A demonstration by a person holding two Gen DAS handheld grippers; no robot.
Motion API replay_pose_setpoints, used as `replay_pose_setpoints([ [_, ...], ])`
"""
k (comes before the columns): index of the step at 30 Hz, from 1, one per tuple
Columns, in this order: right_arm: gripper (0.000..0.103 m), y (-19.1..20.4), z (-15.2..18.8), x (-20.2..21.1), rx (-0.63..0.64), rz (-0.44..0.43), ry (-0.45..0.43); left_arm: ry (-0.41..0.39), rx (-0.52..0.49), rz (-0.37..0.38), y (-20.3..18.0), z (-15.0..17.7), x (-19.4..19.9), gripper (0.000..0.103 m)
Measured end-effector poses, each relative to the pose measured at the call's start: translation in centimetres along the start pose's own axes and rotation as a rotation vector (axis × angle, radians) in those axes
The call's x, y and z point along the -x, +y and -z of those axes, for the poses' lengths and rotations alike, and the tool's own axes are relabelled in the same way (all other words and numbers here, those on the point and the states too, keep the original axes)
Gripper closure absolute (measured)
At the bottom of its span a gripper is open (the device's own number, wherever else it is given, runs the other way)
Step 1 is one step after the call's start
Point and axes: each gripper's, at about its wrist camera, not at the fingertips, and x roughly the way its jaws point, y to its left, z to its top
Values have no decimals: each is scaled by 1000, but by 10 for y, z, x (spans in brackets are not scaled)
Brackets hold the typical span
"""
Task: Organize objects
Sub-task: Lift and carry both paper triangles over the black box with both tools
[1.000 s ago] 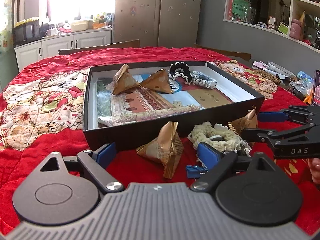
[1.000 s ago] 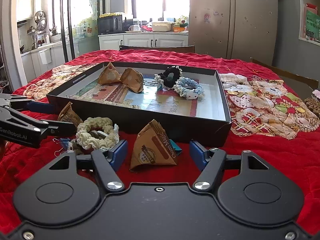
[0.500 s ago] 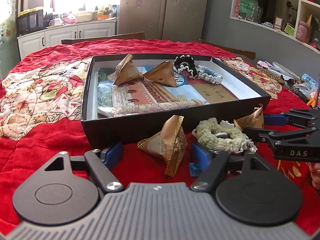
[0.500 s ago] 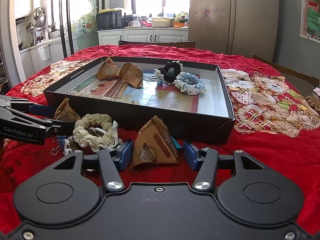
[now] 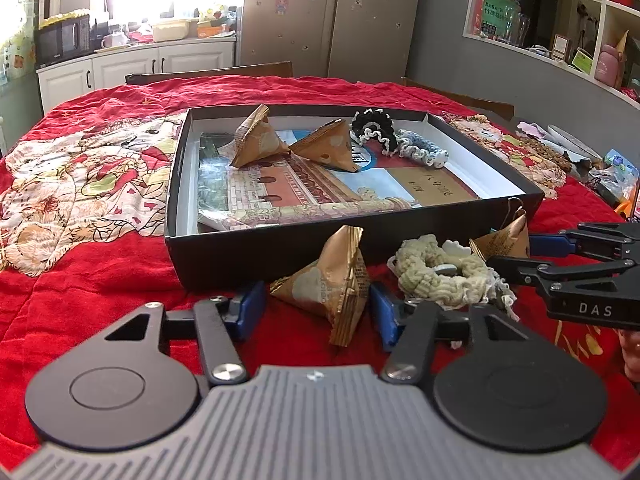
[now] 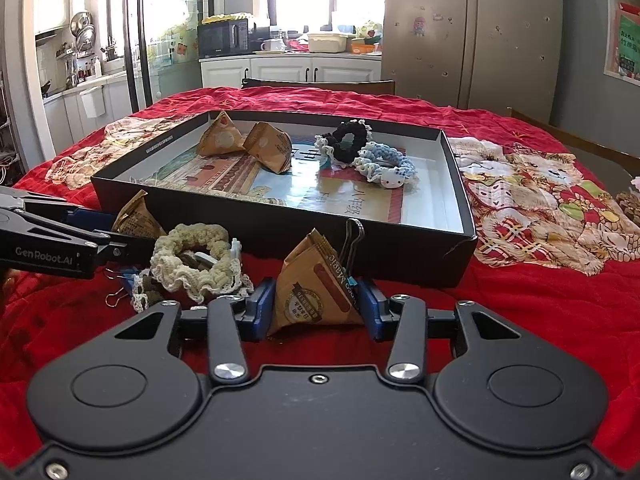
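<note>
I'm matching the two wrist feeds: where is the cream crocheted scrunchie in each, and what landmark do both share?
Left wrist view: the cream scrunchie lies right of centre on the red cloth, in front of the black box's near wall, right of the left gripper.
Right wrist view: the cream scrunchie lies left of centre, left of the right gripper.
Shared landmark: the black box, just behind it in both.

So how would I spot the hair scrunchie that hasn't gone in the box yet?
Find the black box on the red cloth. In front of its near wall lies the cream scrunchie, between two tan triangular packets. The other scrunchies, black and blue, lie inside the box.
</note>
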Motion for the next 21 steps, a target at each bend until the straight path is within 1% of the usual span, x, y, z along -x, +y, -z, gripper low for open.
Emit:
replay_pose_setpoints([
  [14,62,-1,-1,3,-8,1,-4,-2,2,-3,-1,0,2,47],
  [21,62,-3,-1,12,-9,-10,-18,-2,1,-1,-1,1,5,47],
])
